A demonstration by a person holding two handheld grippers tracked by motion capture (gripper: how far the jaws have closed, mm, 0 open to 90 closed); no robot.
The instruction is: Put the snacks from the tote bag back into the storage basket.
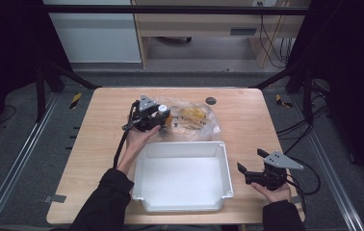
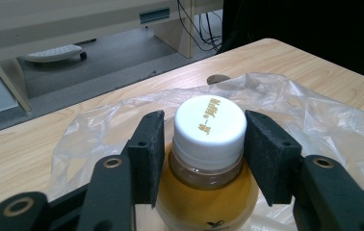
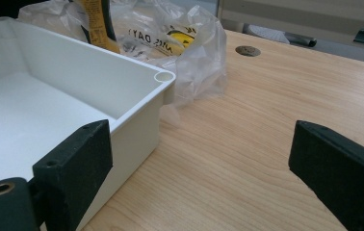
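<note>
Bottle [image 2: 204, 163] and left gripper [image 2: 204, 139] line up almost exactly: we see the bottle standing upright between the two black pads [image 2: 146, 154], its long axis vertical and its white cap [image 2: 210, 130] right in the middle of the gap. The pads flank the cap and neck from either side. In the left gripper view a sliver of space seems to remain on each side, so we judge the jaws as closing in on it and not yet pressing; no firm grip shows.

From the high view, the left gripper [image 1: 147, 118] sits at the far side of the table [image 1: 98, 159], on top of a crumpled clear plastic bag [image 1: 194, 120], and the bottle stands there on the bag, just beyond the far rim of the white tray [image 1: 226, 163]. We take the left hand as plainly the nearer one. The right gripper [image 1: 262, 175] rests well apart at the near right, beside the tray, with its jaws spread wide and nothing between them.

As for looks, the bottle is clear plastic holding an amber liquid, with a ribbed white screw cap that carries small gold lettering we cannot read. A dark mark shows low on its shoulder. The tray holds nothing yet, so we judge that a squeeze at the neck comes next.
</note>
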